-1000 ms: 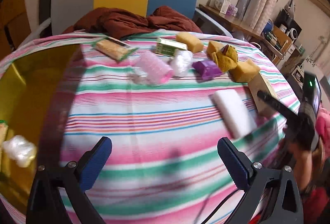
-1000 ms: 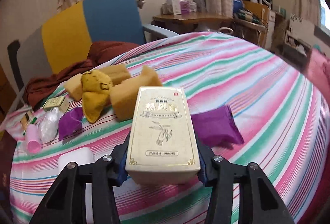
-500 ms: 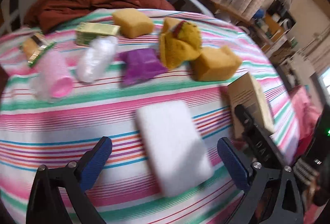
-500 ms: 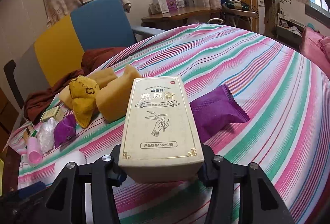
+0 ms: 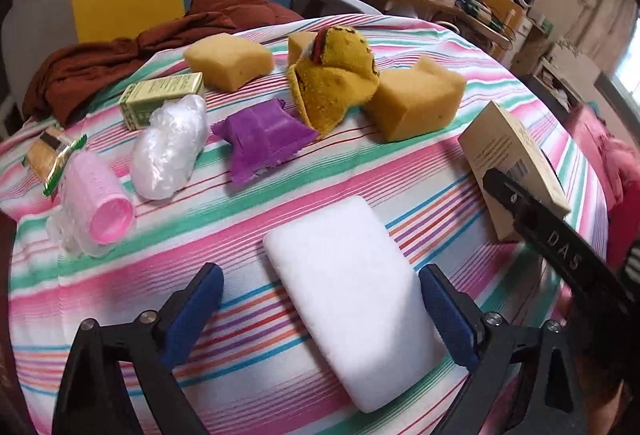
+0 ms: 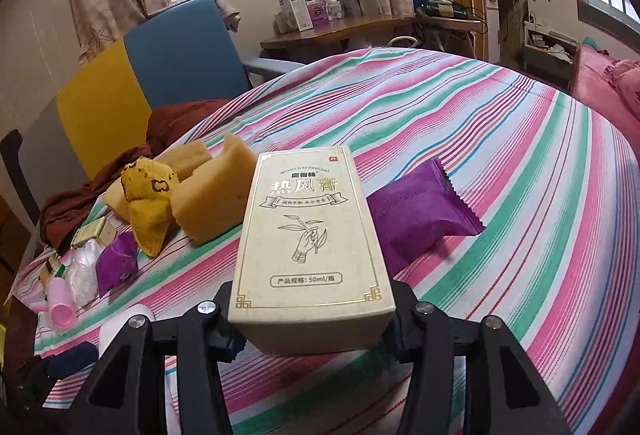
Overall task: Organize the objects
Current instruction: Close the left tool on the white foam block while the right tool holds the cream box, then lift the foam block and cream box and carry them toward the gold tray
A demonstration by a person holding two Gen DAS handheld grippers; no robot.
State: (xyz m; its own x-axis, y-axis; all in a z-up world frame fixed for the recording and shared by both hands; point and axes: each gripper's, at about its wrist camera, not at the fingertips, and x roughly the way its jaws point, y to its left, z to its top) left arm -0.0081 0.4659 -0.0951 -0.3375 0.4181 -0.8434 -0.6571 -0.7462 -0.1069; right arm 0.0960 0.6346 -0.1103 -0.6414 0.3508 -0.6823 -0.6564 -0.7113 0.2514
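Brown cloth (image 5: pixel 120 63) partly behind table edge, perhaps a garment.

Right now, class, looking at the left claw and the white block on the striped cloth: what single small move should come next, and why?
Probably finish closing the left claw on the white block. The block already lies between its blue pads, which are closing but not yet pressing on it, while the right claw is busy holding the cream box.

- striped cloth (image 5: pixel 360 171) on worktop: woven fabric, matt
- white pad (image 5: pixel 352 275), lower centre: foam-like, matt, smooth
- yellow sponges (image 5: pixel 416 103): porous, rough
- purple sachet (image 5: pixel 264 139): crinkly foil-plastic, slight sheen
- clear bag (image 5: pixel 168 151): glossy thin plastic
- cream box (image 6: pixel 312 247): matt cardboard, gold print
- fingers (image 5: pixel 196 311): blue ribbed rubbery pads, black plastic arms
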